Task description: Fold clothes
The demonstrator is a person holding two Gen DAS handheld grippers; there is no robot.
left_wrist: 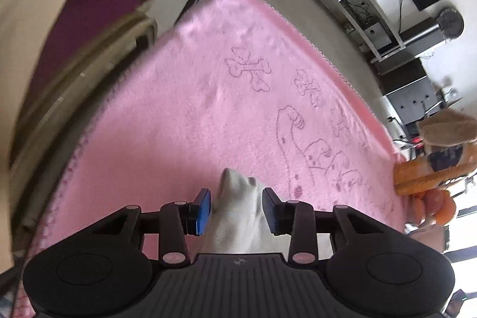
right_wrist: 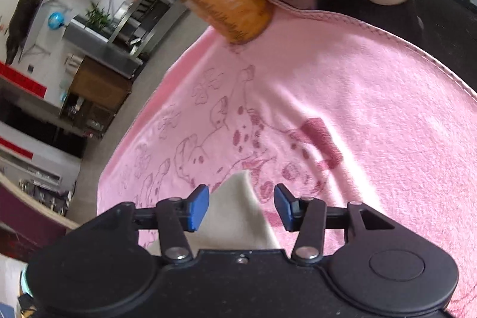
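Releasing the white garment onto the pink blanket.
Left tool and right tool stand apart around white cloth, pads clear; next, withdraw and regrasp.

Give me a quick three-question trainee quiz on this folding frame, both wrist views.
1. True or false: the pink towel bears a printed dog-and-bone pattern.
2. What lies between the pads of the left gripper? A) white cloth B) orange plush toy C) nothing
3. Fill in: the right gripper has its jaws ____ around the white cloth.

Key: 1 true; 2 A, the white cloth; 3 open, pads not pressing it.
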